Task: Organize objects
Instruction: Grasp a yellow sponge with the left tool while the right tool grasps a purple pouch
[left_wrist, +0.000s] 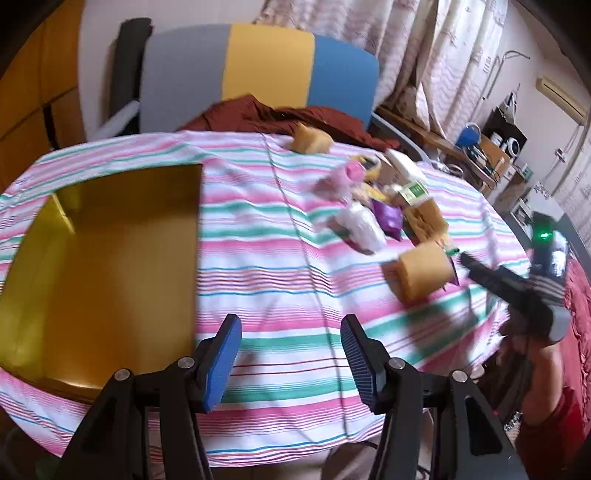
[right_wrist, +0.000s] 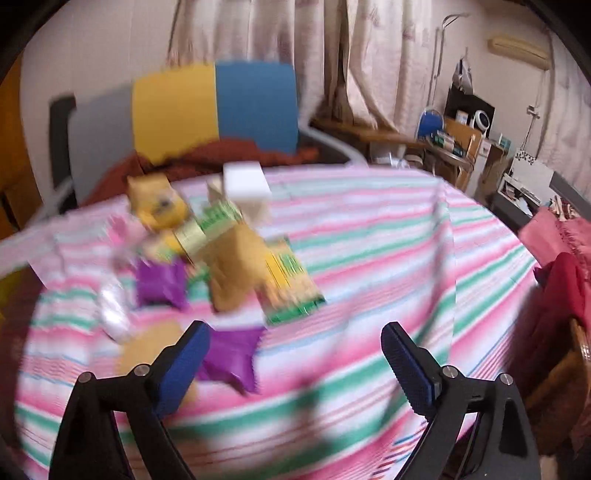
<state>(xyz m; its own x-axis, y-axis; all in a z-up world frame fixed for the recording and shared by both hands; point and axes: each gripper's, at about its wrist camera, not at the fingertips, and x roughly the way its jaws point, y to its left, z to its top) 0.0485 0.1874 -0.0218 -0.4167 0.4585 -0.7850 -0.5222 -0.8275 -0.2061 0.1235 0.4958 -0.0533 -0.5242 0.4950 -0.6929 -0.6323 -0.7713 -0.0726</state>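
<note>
Motion blur smears the clustered packets (right_wrist: 221, 258); labels unreadable.

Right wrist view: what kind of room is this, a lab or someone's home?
Most likely a lived-in home room: floral curtains hang behind, a striped tablecloth covers the table, and a wall air conditioner sits above cluttered shelves.

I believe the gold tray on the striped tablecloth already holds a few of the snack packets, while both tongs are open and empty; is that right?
Not quite: the gold tray holds nothing, as the left wrist view shows. The snack packets lie in a pile on the striped tablecloth. Both the left tongs and right tongs are indeed open and empty.
</note>
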